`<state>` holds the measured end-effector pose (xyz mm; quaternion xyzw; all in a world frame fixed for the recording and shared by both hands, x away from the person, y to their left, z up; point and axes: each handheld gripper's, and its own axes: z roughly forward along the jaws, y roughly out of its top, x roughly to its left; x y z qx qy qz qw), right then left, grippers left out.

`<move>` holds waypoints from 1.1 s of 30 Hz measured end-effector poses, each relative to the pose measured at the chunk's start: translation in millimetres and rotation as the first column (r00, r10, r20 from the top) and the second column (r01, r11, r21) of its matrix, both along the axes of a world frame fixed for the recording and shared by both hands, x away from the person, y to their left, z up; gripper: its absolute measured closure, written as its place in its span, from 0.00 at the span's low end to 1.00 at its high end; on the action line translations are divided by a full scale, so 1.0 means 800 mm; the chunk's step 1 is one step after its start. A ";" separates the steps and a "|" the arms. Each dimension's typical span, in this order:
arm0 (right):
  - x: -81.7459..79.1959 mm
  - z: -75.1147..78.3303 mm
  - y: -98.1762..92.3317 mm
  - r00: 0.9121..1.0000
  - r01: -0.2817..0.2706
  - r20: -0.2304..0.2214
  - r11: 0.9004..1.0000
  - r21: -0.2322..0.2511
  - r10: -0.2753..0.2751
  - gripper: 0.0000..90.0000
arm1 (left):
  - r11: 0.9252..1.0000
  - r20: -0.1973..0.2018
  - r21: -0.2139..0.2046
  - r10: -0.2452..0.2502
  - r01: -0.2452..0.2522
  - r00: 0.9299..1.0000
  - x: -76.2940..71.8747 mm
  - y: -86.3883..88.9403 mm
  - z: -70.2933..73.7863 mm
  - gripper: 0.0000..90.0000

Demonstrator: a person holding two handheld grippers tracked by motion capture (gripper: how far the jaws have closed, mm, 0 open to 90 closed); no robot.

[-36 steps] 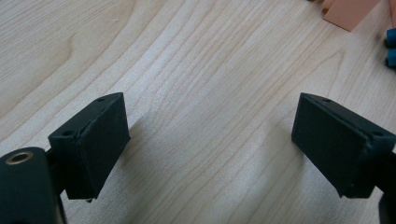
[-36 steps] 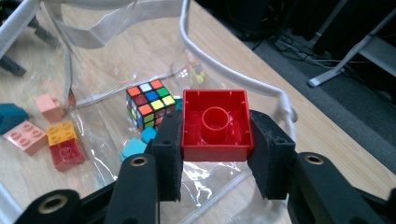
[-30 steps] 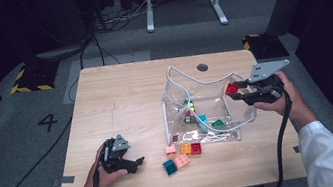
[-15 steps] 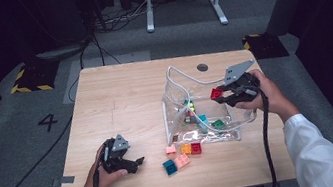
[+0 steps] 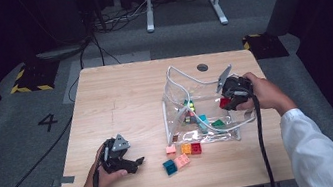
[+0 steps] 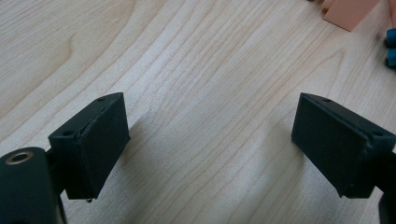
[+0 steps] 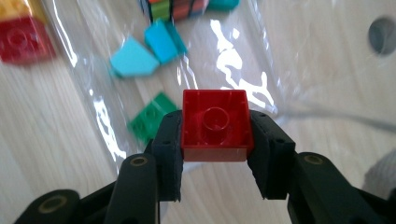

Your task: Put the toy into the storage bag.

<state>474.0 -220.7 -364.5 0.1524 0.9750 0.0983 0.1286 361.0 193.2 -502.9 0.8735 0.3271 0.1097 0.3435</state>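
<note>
While the right hand carries the block toward the bag, these points matter, from left to right:

Left gripper [image 5: 132, 163]: its fingers [image 6: 93, 140] stand wide apart with nothing between them, just above the bare worktop [image 6: 196, 84]; it rests near the lower left edge, well apart from the bag.

Loose blocks [image 5: 183, 154]: a small group lies on the worktop between the two grippers, just outside the bag; a pink one and a blue one show beyond the left fingers, toward the upper right of the left gripper view.

Clear bag [image 5: 198, 114]: its mouth gapes to the left; several blocks already lie inside, beyond and below the right fingers.

Red block [image 7: 215, 123]: held square between the right fingers, hollow side to the camera.

Right gripper [image 5: 226, 101]: its fingers [image 7: 170, 149] are narrow, pressed on both sides of the red block, above the bag.

Advice: I judge the block should be released only when it is clearly over the opening, and low, so it does not bounce off the film. The free left gripper could hold the rim open.
</note>
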 end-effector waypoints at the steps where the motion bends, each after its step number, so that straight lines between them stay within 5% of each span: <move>1: -0.001 0.000 -0.005 1.000 0.005 -0.006 1.000 -0.011 -0.005 0.66 | 1.000 -0.001 0.001 -0.001 0.001 1.000 0.000 0.000 0.000 0.13; 8: -0.006 0.003 -0.026 1.000 0.011 -0.006 0.999 -0.035 -0.011 0.65 | 1.000 0.000 0.000 -0.001 0.001 1.000 0.000 0.000 0.000 0.13; 14: -0.017 0.008 -0.037 0.999 0.011 0.050 0.999 0.035 -0.012 0.61 | 1.000 0.000 0.000 -0.001 0.001 1.000 0.000 0.000 0.000 0.13; 16: -0.024 0.011 -0.042 0.996 0.014 0.081 0.995 0.103 -0.023 0.58 | 1.000 0.000 0.000 0.000 0.000 1.000 0.000 0.000 0.000 0.12; 17: -0.030 0.015 -0.051 0.996 0.026 0.082 0.976 0.217 -0.045 0.57 | 1.000 0.000 0.000 0.000 0.000 1.000 0.000 0.000 0.000 0.13; 21: -0.045 0.025 -0.068 0.988 0.041 0.123 0.933 0.357 -0.090 0.49 | 1.000 0.001 0.000 0.000 0.000 1.000 0.000 0.000 0.000 0.13; 22: -0.045 0.025 -0.068 0.988 0.041 0.123 0.933 0.357 -0.090 0.49 | 1.000 0.001 0.000 0.000 0.000 1.000 0.000 0.000 0.000 0.13; 27: -0.067 0.030 -0.085 0.972 0.065 0.165 0.871 0.487 -0.165 0.37 | 1.000 0.007 0.005 0.002 -0.002 1.000 0.000 0.000 0.000 0.13; 28: -0.073 0.031 -0.087 0.968 0.072 0.171 0.853 0.518 -0.185 0.37 | 1.000 0.004 0.002 0.001 -0.001 1.000 0.000 0.000 0.000 0.13; 29: -0.084 0.036 -0.095 0.962 0.062 0.187 0.823 0.565 -0.201 0.36 | 1.000 0.003 0.002 0.001 -0.001 1.000 0.000 0.000 0.000 0.13; 30: -0.084 0.036 -0.095 0.962 0.062 0.187 0.823 0.565 -0.201 0.36 | 1.000 0.003 0.002 0.001 -0.001 1.000 0.000 0.000 0.000 0.13; 31: -0.096 0.039 -0.104 0.953 0.057 0.206 0.800 0.598 -0.222 0.34 | 1.000 0.003 0.001 0.001 -0.001 1.000 0.000 0.000 0.000 0.13; 33: -0.101 0.041 -0.109 0.949 0.056 0.214 0.793 0.607 -0.231 0.34 | 1.000 0.003 0.001 0.001 -0.001 1.000 0.000 0.000 0.000 0.13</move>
